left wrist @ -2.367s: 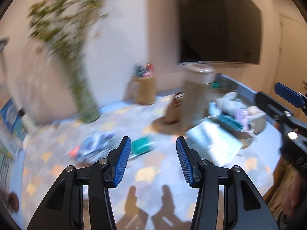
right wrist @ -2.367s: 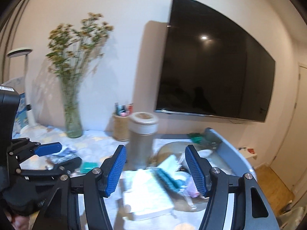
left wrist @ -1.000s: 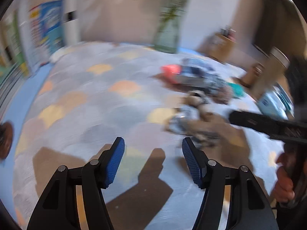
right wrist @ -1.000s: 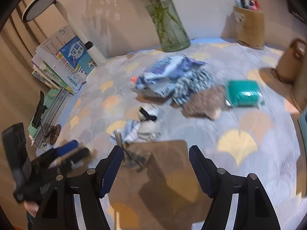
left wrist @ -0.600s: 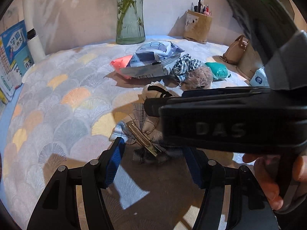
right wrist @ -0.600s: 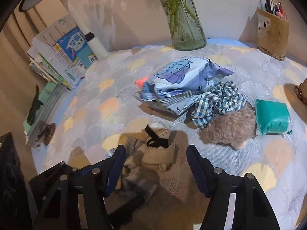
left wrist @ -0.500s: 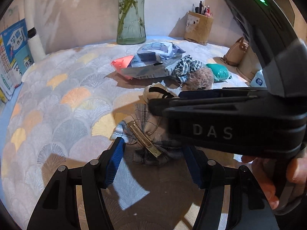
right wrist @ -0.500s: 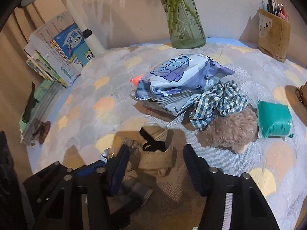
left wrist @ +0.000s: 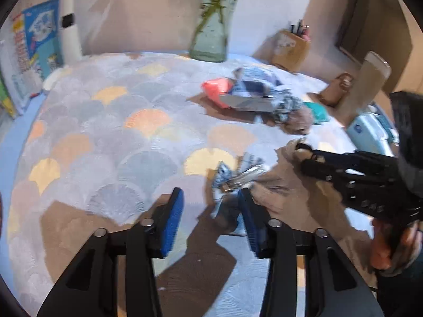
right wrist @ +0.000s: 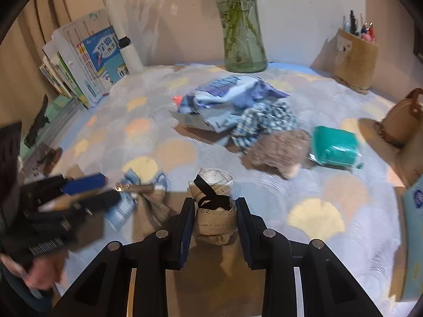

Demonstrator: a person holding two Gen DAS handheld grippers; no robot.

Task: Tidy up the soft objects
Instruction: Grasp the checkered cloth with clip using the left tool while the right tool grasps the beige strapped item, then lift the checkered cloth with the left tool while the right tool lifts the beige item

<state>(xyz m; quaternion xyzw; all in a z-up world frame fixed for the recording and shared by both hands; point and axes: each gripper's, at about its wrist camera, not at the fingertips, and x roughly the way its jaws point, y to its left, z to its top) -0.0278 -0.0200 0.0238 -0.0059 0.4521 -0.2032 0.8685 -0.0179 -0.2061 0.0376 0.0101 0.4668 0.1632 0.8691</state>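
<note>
A beige cloth bundle with a black band (right wrist: 214, 208) stands on the scallop-patterned cloth between the fingers of my right gripper (right wrist: 214, 224). Its jaws are closing and both pads touch the bundle's sides. In the left wrist view the right gripper (left wrist: 304, 158) reaches in from the right with the beige bundle (left wrist: 292, 146) at its tip. A blue plaid cloth piece with a metal clip (left wrist: 230, 179) lies just ahead of my left gripper (left wrist: 210, 211), close to the right finger. The left jaws are closing too, with nothing pressed between them. The left gripper (right wrist: 92, 190) also shows in the right wrist view.
Further back lie a blue printed packet pile (right wrist: 224, 97), a checked scrunchie (right wrist: 264, 124), a brown furry item (right wrist: 277, 153) and a teal packet (right wrist: 335, 145). A glass vase (right wrist: 243, 39), a pen holder (right wrist: 354, 58), books (right wrist: 87, 60) and a brown bag (right wrist: 404, 119) ring the table.
The right jaws have narrowed onto the beige bundle. The left view has swung left, so the right gripper now sits at its right side, and the left jaws stand narrower.
</note>
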